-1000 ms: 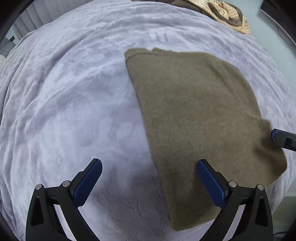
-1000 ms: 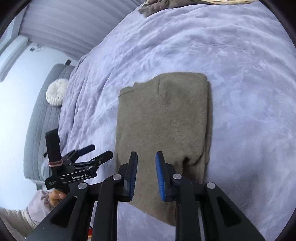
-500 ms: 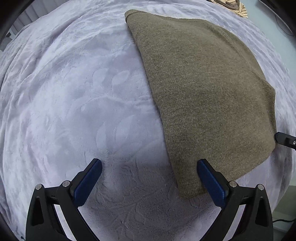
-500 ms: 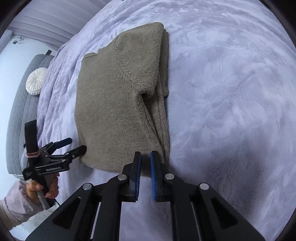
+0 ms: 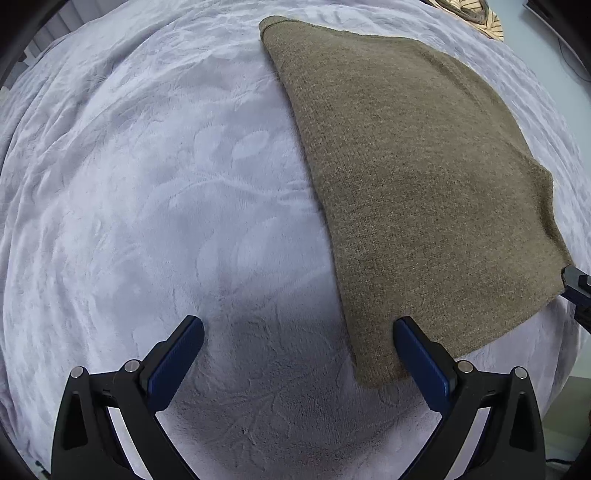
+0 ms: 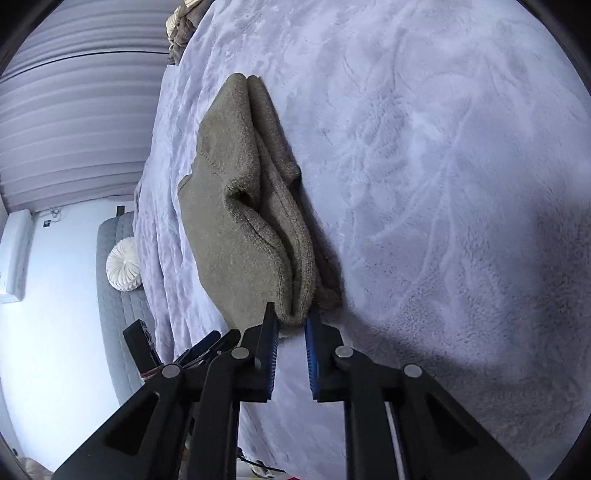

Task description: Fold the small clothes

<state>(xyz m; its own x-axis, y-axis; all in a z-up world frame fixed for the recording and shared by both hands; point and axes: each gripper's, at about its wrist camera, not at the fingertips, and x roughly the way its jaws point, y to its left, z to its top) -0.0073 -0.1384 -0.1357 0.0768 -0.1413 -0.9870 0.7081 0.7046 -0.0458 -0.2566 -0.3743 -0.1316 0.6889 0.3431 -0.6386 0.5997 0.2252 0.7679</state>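
Note:
A folded olive-brown knit garment (image 5: 417, 177) lies flat on the lilac blanket (image 5: 166, 184). My left gripper (image 5: 299, 362) is open and empty, low over the blanket; its right finger sits at the garment's near corner. In the right wrist view the garment (image 6: 236, 221) shows edge-on with stacked layers. My right gripper (image 6: 291, 325) has its jaws narrowly apart around the garment's near folded edge, the knit bulging between the pads. The right gripper's tip shows at the left view's right edge (image 5: 576, 284).
A pile of tan and striped clothes (image 5: 476, 14) lies at the blanket's far edge. A grey sofa with a round white cushion (image 6: 123, 264) stands beyond the bed on the left. The left gripper's black body (image 6: 177, 350) sits beside the right one.
My right gripper dropped low and moved up to the garment's near edge, jaws now around its folded layers. The left gripper stayed open and barely moved over the last half second.

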